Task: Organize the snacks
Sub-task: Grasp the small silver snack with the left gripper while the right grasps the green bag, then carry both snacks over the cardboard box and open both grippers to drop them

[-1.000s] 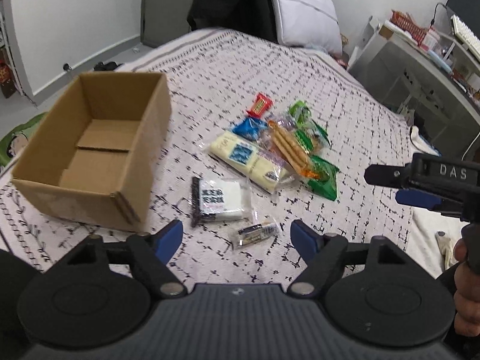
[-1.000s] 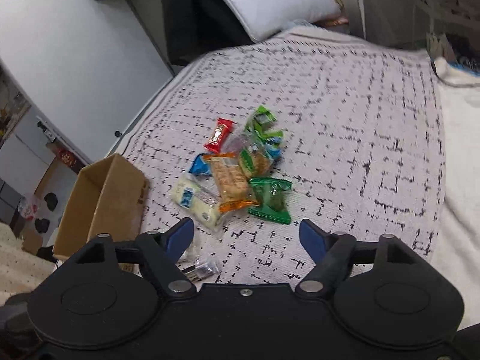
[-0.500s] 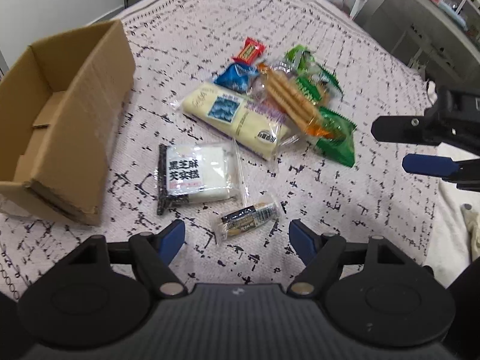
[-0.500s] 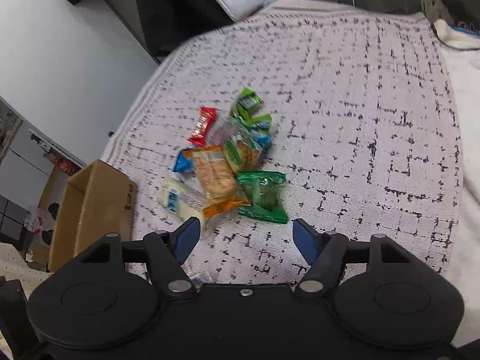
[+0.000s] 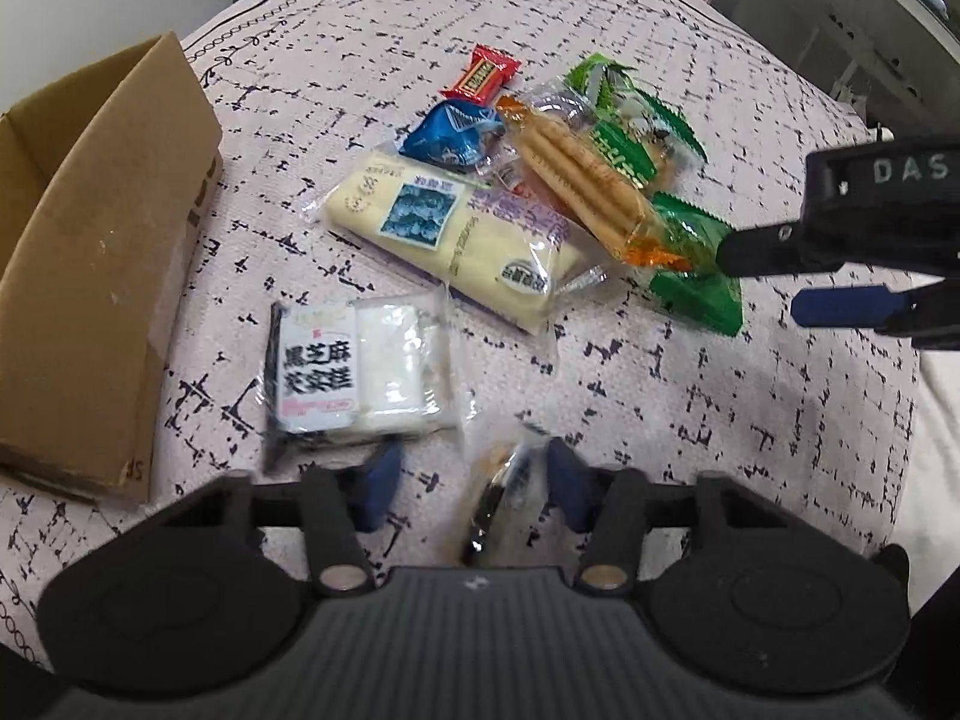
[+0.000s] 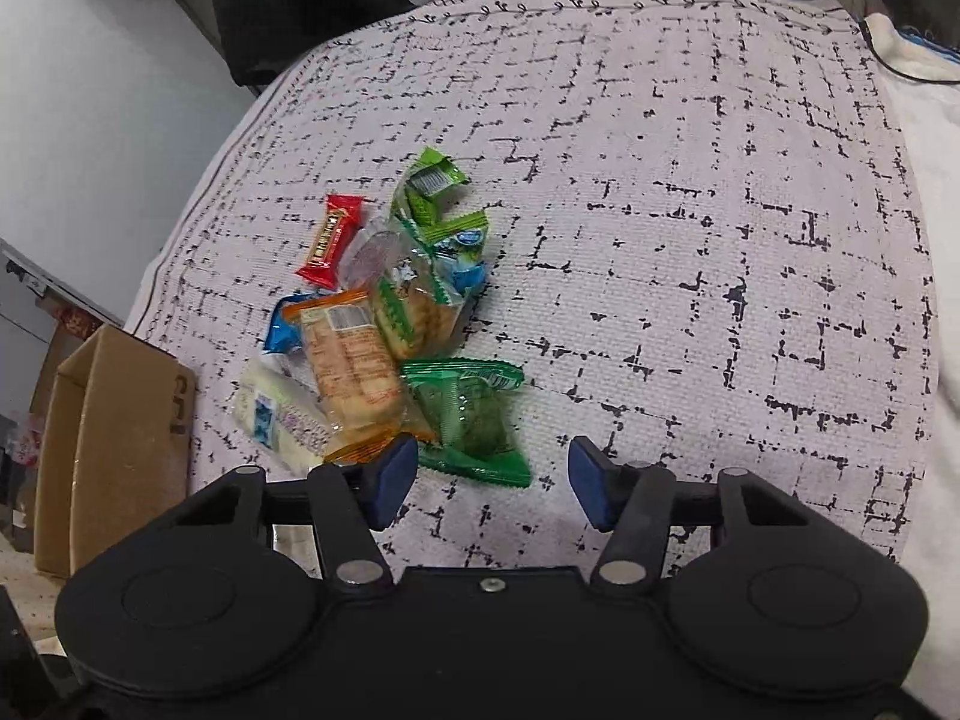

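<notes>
Two grippers work a loose heap of snacks on the bedspread, with the box beside it, presumably the destination. The left gripper is closing around a small bar; blur hides whether the pads touch it yet. The right gripper is also closing, nothing between its jaws, near the green packet, probably its target.
</notes>
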Demonstrator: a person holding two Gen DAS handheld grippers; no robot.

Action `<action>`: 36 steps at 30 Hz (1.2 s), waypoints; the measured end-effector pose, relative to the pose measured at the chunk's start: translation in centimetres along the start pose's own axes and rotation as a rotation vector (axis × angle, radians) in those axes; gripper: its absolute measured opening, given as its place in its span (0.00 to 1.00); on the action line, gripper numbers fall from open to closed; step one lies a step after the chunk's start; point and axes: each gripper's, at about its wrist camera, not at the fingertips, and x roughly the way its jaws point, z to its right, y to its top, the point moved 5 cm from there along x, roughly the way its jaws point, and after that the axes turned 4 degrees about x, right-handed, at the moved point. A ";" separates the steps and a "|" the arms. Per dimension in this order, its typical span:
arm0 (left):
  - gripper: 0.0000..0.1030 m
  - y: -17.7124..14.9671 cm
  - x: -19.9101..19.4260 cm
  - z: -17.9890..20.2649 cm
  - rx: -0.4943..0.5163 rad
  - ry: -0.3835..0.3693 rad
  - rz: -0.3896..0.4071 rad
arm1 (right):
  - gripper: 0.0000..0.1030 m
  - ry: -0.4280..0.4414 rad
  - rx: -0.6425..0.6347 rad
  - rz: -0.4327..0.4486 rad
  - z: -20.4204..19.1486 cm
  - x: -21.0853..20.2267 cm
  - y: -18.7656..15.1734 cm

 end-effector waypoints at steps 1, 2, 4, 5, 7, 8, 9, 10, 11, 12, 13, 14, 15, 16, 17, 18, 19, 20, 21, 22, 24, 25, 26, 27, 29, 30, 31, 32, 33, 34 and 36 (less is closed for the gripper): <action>0.29 0.1 0.0 0.0 -0.005 0.002 -0.002 | 0.52 -0.001 0.005 -0.004 0.1 0.2 0.0; 0.23 0.1 0.0 -0.1 -0.013 0.011 -0.006 | 0.52 -0.002 0.007 -0.008 0.1 0.4 0.1; 0.22 0.1 0.0 -0.5 -0.041 0.000 -0.013 | 0.51 0.000 0.008 -0.015 0.1 0.6 0.0; 0.22 0.2 0.0 -0.7 -0.053 -0.008 -0.015 | 0.51 0.001 0.006 -0.018 0.1 0.7 0.0; 0.21 0.1 -0.2 -0.8 -0.066 -0.018 -0.017 | 0.51 -0.004 -0.005 -0.018 -0.2 1.0 0.2; 0.21 0.0 -0.2 -0.9 -0.073 -0.024 -0.016 | 0.51 -0.006 -0.009 -0.013 -0.4 1.2 0.4; 0.20 0.0 -0.3 -0.9 -0.081 -0.031 -0.013 | 0.51 -0.007 -0.014 -0.009 -0.6 1.3 0.6; 0.20 0.0 -0.5 -1.0 -0.092 -0.036 -0.009 | 0.51 -0.009 -0.020 -0.011 -0.8 1.5 0.7; 0.20 0.0 -0.7 -1.1 -0.104 -0.043 -0.002 | 0.51 -0.010 -0.027 -0.016 -1.0 1.8 0.7; 0.20 0.0 -1.0 -1.1 -0.113 -0.050 0.006 | 0.51 -0.012 -0.034 -0.021 -1.2 2.1 0.8; 0.20 0.1 -1.2 -1.2 -0.119 -0.056 0.014 | 0.49 -0.015 -0.041 -0.027 -1.4 2.5 0.9; 0.20 0.2 -1.5 -1.3 -0.125 -0.061 0.022 | 0.46 -0.018 -0.046 -0.034 -1.5 2.8 0.9; 0.20 0.3 -1.9 -1.3 -0.130 -0.067 0.032 | 0.40 -0.022 -0.046 -0.041 -1.5 3.1 0.8; 0.20 0.4 -2.3 -1.4 -0.134 -0.071 0.039 | 0.35 -0.031 -0.043 -0.046 -1.4 3.4 0.8; 0.20 0.6 -2.8 -1.5 -0.140 -0.078 0.052 | 0.34 -0.035 -0.042 -0.045 -1.3 3.5 0.8; 0.20 0.8 -3.1 -1.5 -0.142 -0.082 0.062 | 0.30 -0.030 -0.042 -0.044 -1.3 3.5 0.8; 0.20 0.9 -3.5 -1.5 -0.142 -0.083 0.072 | 0.28 -0.021 -0.040 -0.045 -1.3 3.5 0.8; 0.20 1.0 -3.9 -1.5 -0.141 -0.082 0.082 | 0.27 -0.013 -0.034 -0.043 -1.3 3.4 0.8; 0.20 1.1 -4.4 -1.5 -0.140 -0.082 0.095 | 0.27 -0.008 -0.027 -0.039 -1.2 3.2 0.7; 0.20 1.2 -4.8 -1.5 -0.140 -0.080 0.106 | 0.26 -0.005 -0.021 -0.033 -1.1 2.9 0.7; 0.20 1.3 -5.5 -1.7 -0.143 -0.075 0.125 | 0.26 0.004 -0.015 -0.012 -1.0 2.2 0.7; 0.20 1.4 -5.8 -1.8 -0.145 -0.072 0.133 | 0.26 0.009 -0.012 -0.001 -0.9 1.9 0.7; 0.20 1.4 -6.2 -2.0 -0.148 -0.065 0.144 | 0.26 0.016 -0.008 0.010 -0.9 1.5 0.7; 0.20 1.5 -6.5 -2.1 -0.150 -0.061 0.152 | 0.26 0.023 -0.006 0.019 -0.9 1.1 0.7; 0.20 1.5 -7.3 -2.5 -0.156 -0.053 0.169 | 0.26 0.040 -0.011 0.035 -1.1 0.4 0.7; 0.20 1.6 -7.8 -2.6 -0.159 -0.049 0.179 | 0.26 0.047 -0.017 0.044 -1.3 0.2 0.7; 0.20 1.6 -8.3 -2.8 -0.163 -0.047 0.189 | 0.26 0.054 -0.023 0.051 -1.4 -0.1 0.6; 0.20 1.7 -8.8 -3.0 -0.166 -0.043 0.201 | 0.26 0.063 -0.023 0.056 -1.5 -0.4 0.6; 0.20 1.7 -9.4 -3.2 -0.167 -0.038 0.214 | 0.26 0.073 -0.024 0.061 -1.6 -0.6 0.6; 0.20 1.7 -9.9 -3.4 -0.169 -0.033 0.226 | 0.26 0.085 -0.027 0.067 -1.8 -0.9 0.6; 0.20 1.8 -10.8 -3.7 -0.176 -0.023 0.243 | 0.26 0.118 -0.030 0.072 -2.2 -1.4 0.6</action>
